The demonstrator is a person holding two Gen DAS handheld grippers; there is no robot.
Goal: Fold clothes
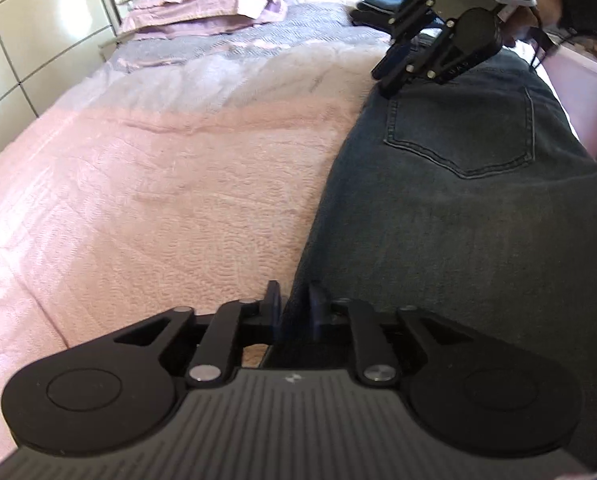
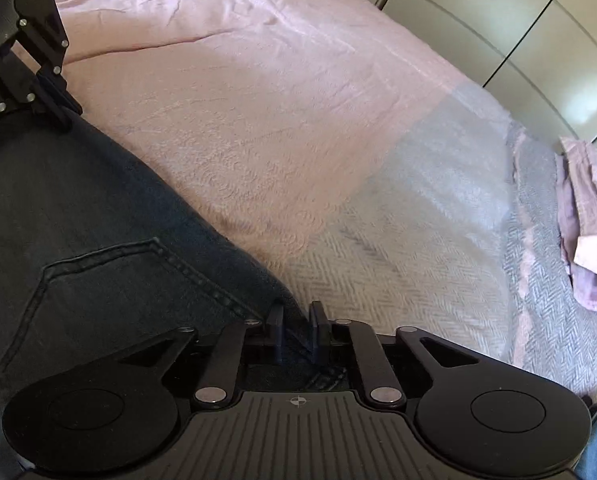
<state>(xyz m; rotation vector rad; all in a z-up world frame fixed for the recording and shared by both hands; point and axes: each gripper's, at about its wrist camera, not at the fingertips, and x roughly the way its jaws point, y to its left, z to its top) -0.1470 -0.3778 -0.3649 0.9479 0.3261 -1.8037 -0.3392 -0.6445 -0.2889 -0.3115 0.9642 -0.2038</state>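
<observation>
So I've got the dark jeans spread flat on the pink bedspread, back pocket facing up. My left gripper is nearly closed, with the edge of the denim pinched between its fingers. The right gripper is the same deal at the other end: jaws narrow, clamped on the denim edge near the pocket. From the left cam I can see the right gripper tilted down onto the jeans. A crumpled pink shirt sits well apart, by the grey herringbone blanket.
</observation>
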